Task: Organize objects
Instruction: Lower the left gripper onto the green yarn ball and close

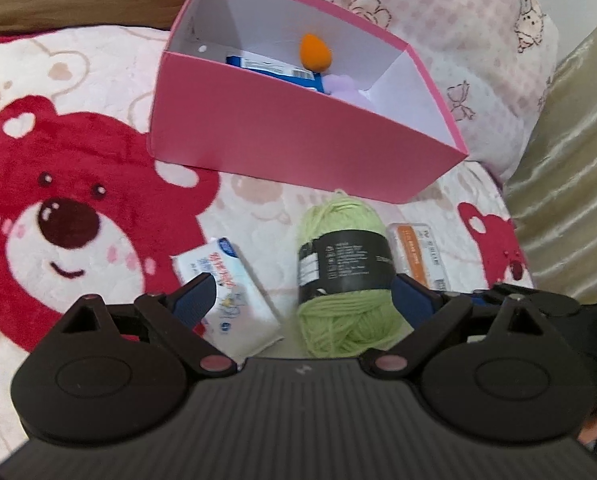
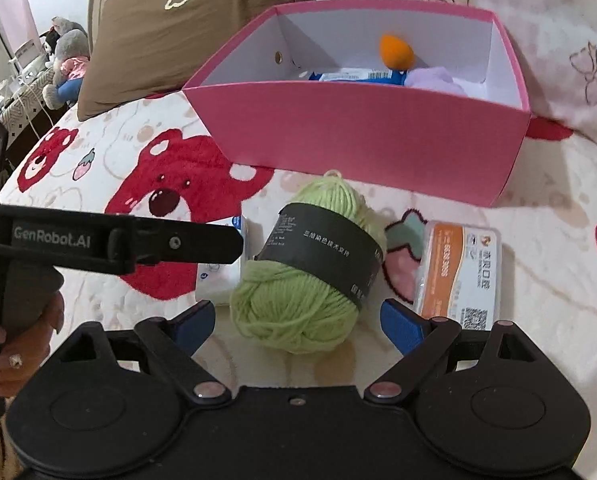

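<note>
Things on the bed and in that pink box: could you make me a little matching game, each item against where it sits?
Items:
1. orange egg-shaped toy
2. green yarn ball
3. white tissue pack
4. orange-labelled clear case

Places:
A. on the blanket, left of the yarn
B. inside the pink box
C. on the blanket, right of the yarn
D. on the blanket, in front of the box

Pairs: 1-B, 2-D, 3-A, 4-C

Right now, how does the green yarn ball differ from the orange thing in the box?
The green yarn ball lies on the bear blanket outside the pink box; the orange thing sits inside it. The yarn ball looks bigger and wears a dark paper band; the orange thing is plain. Both look soft and rounded.
</note>
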